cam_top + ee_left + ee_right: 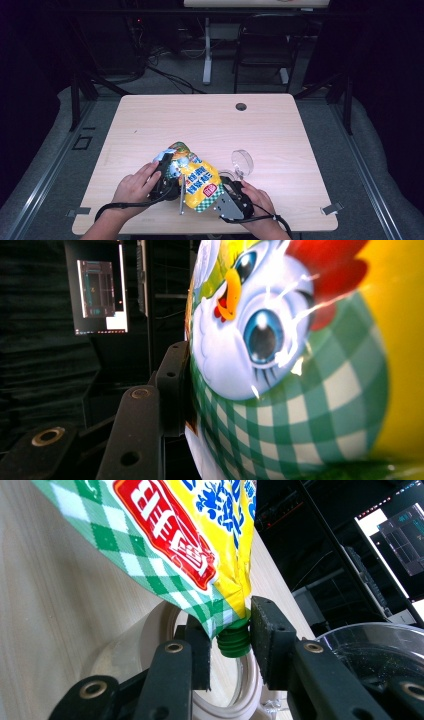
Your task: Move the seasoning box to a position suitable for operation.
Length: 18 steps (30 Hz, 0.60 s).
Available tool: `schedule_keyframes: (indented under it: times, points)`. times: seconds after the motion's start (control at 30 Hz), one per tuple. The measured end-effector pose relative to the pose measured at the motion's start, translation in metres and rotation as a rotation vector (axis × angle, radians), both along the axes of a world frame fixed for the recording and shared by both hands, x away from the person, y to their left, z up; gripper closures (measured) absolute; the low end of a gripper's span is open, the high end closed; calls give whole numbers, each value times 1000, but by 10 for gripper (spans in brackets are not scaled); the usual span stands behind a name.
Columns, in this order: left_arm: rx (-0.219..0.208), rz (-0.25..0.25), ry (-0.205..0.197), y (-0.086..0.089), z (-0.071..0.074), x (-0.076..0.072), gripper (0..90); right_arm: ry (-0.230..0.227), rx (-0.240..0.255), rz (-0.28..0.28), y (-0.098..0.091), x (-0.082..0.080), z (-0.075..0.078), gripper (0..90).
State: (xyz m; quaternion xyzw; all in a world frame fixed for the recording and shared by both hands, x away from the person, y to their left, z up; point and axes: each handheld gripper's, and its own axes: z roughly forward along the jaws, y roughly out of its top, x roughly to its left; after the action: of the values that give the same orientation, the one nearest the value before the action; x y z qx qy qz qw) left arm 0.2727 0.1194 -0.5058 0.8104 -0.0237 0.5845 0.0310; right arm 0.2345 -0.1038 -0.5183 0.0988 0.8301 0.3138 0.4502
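Between the right claw [227, 640] jaws sits the pouch's [165, 535] green cap [234, 641], gripped.

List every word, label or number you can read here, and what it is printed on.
Pouch, red label: white characters, cropped and tilted, not readable.
Pouch, yellow panel: blue characters, blurred and cut off, not readable.
Pouch in the left gripper view: a cartoon chicken's face and green check, no words.
Screen in the background: too small to read.
Green cap: no marking visible.
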Motion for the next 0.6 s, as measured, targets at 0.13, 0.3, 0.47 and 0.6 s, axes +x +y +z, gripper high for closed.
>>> schedule_keyframes:
  times: [0.13, 0.3, 0.47, 0.6]
  points:
    - [9, 7, 4, -1, 1, -1, 571, 4, 2, -2, 0, 0, 0, 707]
    - [17, 8, 1, -1, 4, -1, 571, 9, 15, -5, -1, 0, 1, 707]
    - [35, 2, -5, -2, 6, -1, 571, 14, 26, -7, -1, 1, 1, 707]
    - [47, -3, -24, -3, 8, 0, 571, 19, 42, -9, -1, 2, 1, 707]
